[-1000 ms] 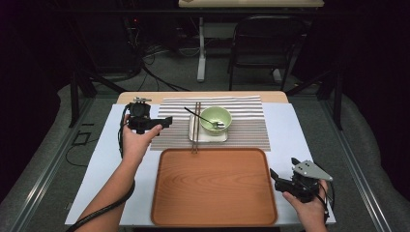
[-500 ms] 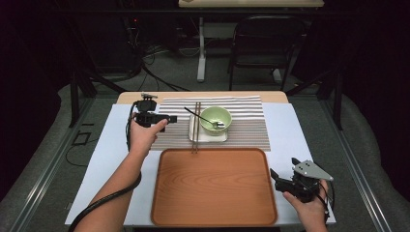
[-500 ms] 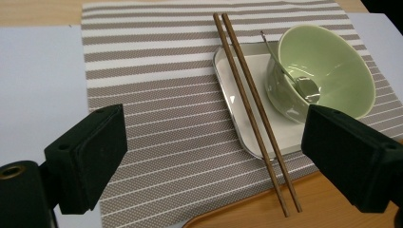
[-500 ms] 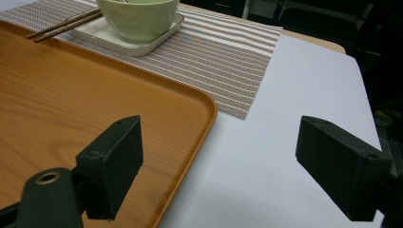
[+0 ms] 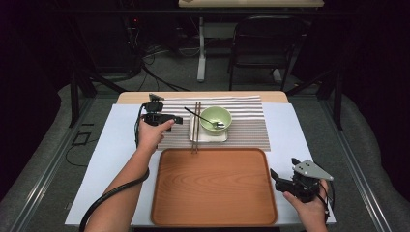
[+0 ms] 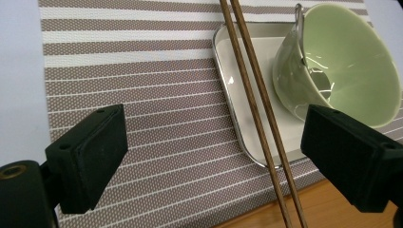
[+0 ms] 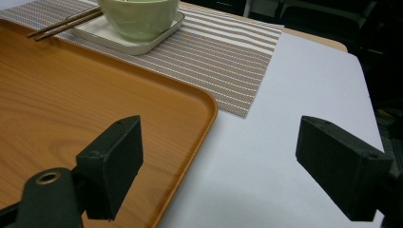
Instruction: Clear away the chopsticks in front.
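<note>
Moved closer to the chopsticks (image 6: 259,114): left gripper (image 5: 175,119), jaws spread, lined up over the striped mat (image 6: 142,118) for a likely grab. 2 sticks lying side by side against the small white dish (image 6: 237,95) under the green bowl (image 5: 215,119). Right gripper (image 5: 280,180) spread, empty, parked beside the wooden tray (image 5: 212,186).

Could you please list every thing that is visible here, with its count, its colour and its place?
chopsticks: two, brown, lying across the left edge of the small plate, near ends at the tray.
bowl: one, pale green, on the small plate.
spoon: one, dark handle, resting in the bowl.
small plate: one, white, square, on the placemat.
placemat: one, brown and white stripes, far side of the table.
tray: one, orange-brown wood, near centre.
table cover: one, pale blue.
chair: one, black, behind the table.
left gripper: black, open, over the placemat beside the chopsticks.
right gripper: black, open, right of the tray.
</note>
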The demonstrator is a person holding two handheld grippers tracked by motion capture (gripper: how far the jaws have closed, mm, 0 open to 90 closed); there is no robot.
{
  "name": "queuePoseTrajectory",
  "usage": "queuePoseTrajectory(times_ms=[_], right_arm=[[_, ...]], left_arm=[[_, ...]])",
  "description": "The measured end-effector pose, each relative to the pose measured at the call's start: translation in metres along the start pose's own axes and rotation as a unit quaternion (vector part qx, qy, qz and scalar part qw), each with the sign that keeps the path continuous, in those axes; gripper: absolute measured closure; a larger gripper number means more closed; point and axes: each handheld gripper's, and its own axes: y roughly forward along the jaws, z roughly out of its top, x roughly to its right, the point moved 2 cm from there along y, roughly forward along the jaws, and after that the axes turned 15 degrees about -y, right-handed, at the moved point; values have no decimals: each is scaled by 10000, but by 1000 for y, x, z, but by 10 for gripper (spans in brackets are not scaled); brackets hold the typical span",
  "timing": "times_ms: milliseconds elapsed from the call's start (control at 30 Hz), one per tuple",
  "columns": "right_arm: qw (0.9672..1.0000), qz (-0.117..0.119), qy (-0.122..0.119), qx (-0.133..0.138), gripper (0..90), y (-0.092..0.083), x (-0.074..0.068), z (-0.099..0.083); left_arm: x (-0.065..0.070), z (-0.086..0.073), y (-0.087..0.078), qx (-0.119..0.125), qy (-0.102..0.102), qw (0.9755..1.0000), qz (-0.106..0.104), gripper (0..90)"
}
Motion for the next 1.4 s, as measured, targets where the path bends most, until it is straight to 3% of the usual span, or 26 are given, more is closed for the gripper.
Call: queuePoseTrajectory(times_ms=[300,900,1233,1400], right_arm=[[10000,4,54,-6,158,0,1,-1],[10000,17,71,27,158,-1,3,-1],[9999,52,92,54,164,-1,3,-1],[9999,65,93,50,166,-1,3,-1]], left_arm=[[8,2,28,-234,-42,9997,71,102],[21,2,59,-451,-1,9989,129,190],[23,1,71,-418,-1,9991,106,422],[26,0,74,-383,0,9992,108,495]])
